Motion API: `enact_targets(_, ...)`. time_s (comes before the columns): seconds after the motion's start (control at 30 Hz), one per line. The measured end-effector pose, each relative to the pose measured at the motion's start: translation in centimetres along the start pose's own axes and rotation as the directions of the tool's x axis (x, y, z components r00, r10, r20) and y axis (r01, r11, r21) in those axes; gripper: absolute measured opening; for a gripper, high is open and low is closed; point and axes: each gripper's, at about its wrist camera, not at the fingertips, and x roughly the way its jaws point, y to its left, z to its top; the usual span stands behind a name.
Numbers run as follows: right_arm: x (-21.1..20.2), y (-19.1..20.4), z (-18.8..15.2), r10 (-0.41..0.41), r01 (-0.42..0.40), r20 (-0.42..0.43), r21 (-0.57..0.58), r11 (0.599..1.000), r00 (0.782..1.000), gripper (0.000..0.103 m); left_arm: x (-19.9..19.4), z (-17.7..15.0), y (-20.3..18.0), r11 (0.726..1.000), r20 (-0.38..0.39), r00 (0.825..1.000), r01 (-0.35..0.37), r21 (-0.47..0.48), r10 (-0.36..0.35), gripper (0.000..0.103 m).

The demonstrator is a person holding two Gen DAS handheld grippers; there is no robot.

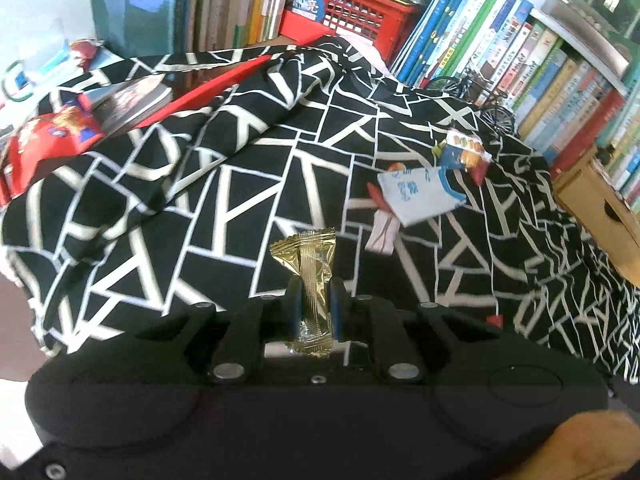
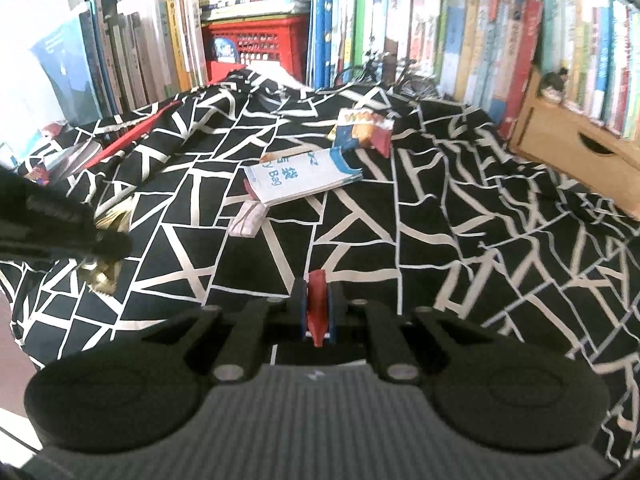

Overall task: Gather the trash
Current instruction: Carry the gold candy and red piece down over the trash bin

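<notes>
Both grippers are pinching trash above the black-and-white cloth [image 1: 224, 184]. Pressed on a gold wrapper [image 1: 310, 280], the left gripper [image 1: 314, 300] is holding it upright between its pads. Closed tightly, the right gripper [image 2: 318, 304] is gripping a small red wrapper [image 2: 317, 300].

At the back, a red plastic crate [image 1: 352, 8] is standing among the books [image 1: 500, 40]; what it is holding I cannot tell. A light wooden box [image 2: 576, 152] is sitting at the right edge.

On the cloth, a white paper bag [image 2: 300, 178] is lying flat, a blue snack packet [image 2: 362, 132] is just behind it, and a small pale wrapper [image 2: 248, 218] is touching its near corner.

Only the left view is showing a red snack bag [image 1: 48, 140] and a toy bicycle [image 1: 480, 96] clearly. Only the right view is showing the left gripper from the side.
</notes>
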Motion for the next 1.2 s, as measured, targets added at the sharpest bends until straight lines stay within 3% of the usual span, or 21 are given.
enact_targets(0.23,-5.5,2.1,-2.1,-0.066,0.061,0.075,0.067,0.996,0.995,0.013,-5.8,-3.4,3.2,0.996,0.016,0.998,0.058,0.069,-0.059,0.013)
enact_targets(0.4,-10.9,4.5,-4.6,-0.128,0.111,0.144,0.120,0.987,0.981,0.013,-10.4,-6.7,6.2,0.980,0.018,0.992,0.120,0.160,-0.124,0.013)
enact_targets(0.6,-17.0,7.7,-7.2,-0.163,0.133,0.205,0.154,0.979,0.965,0.013,-15.5,-10.9,9.4,0.957,0.008,0.989,0.143,0.254,-0.150,0.013)
enact_targets(0.73,-19.2,9.9,-9.6,-0.151,0.121,0.204,0.151,0.981,0.967,0.014,-17.7,-14.0,11.6,0.950,0.004,0.988,0.147,0.275,-0.154,0.013)
enact_targets(1.2,-23.8,15.6,-19.3,-0.019,0.011,0.144,0.051,0.999,0.989,0.014,-22.6,-25.4,18.1,0.979,-0.024,0.997,0.079,0.186,-0.076,0.013)
